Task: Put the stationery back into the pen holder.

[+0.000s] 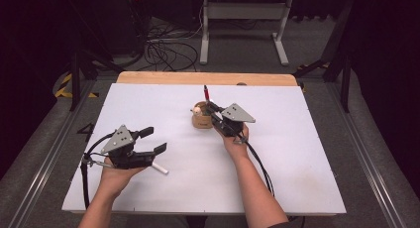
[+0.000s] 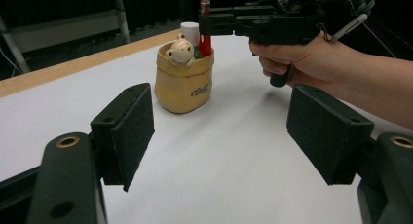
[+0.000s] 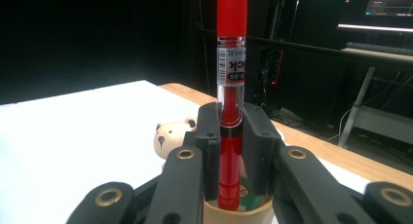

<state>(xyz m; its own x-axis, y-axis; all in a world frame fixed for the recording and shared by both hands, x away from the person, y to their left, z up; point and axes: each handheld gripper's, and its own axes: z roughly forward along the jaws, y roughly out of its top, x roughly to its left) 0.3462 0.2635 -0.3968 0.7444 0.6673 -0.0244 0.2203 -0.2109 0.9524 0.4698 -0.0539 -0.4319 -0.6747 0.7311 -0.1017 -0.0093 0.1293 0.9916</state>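
Right gripper [image 1: 212,108] is over the tan holder [image 1: 201,120] near the middle of the white table [image 1: 297,153], and its jaws are clamped on a red marker [image 3: 230,112], one pad pressed to each side of the barrel. In the right gripper view the marker stands upright, its lower end down inside the holder's mouth, its clear labelled section and red top rising above the jaws. A little bear figure [image 3: 168,136] peeks out at the holder's rim, just beside the marker. From the left gripper view the holder [image 2: 185,83] sits on the table with the bear [image 2: 179,50] at its front edge, a white-capped item [image 2: 190,31] standing behind it and the red marker [image 2: 205,24] upright next to that, gripped from the side by the right gripper [image 2: 214,24]. Left gripper [image 1: 151,139] rests low at the near left of the table, well apart from the holder, jaws spread wide and holding nothing. A white stick-like item [image 1: 159,168] lies on the table just beside it.
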